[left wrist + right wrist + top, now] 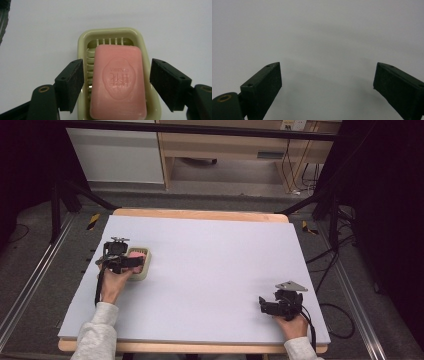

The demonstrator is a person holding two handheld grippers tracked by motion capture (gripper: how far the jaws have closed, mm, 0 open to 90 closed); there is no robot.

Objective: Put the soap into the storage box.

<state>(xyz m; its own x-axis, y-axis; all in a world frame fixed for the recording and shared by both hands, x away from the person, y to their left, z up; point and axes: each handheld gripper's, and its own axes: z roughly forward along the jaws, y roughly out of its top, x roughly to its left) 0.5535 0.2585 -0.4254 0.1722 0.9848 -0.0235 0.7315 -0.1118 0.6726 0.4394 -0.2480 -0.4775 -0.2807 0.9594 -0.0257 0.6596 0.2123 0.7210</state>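
**Left tongs parted around a bar of soap in its dish**

I am looking down on a pale grey table (215,270). Near its left edge sits a small cream-green soap dish (83,42) with a slotted floor, and a pink soap bar (118,82) lies flat inside it, a stamped oval emblem facing up. The bar fills most of the dish, leaving a strip of the ribbed floor bare along one side.

My left gripper (116,83) hangs right over the dish. Its jaws stand partly open, one on each long side of the dish, and neither pad presses on the soap or the dish; it holds nothing. My right gripper (327,82) rests well apart, near the table's right front corner, jaws spread wide over bare tabletop, also holding nothing.

I judge the soap to be a firm, fairly dense block, smooth and waxy, so it could slide out of a light pinch, and hard pressure might dent its rounded edges. The long sides look like the best place to grip, across the narrow width, near the middle. The dish looks like light, stiff plastic that may shift or lift with the bar if the pads catch its rim.
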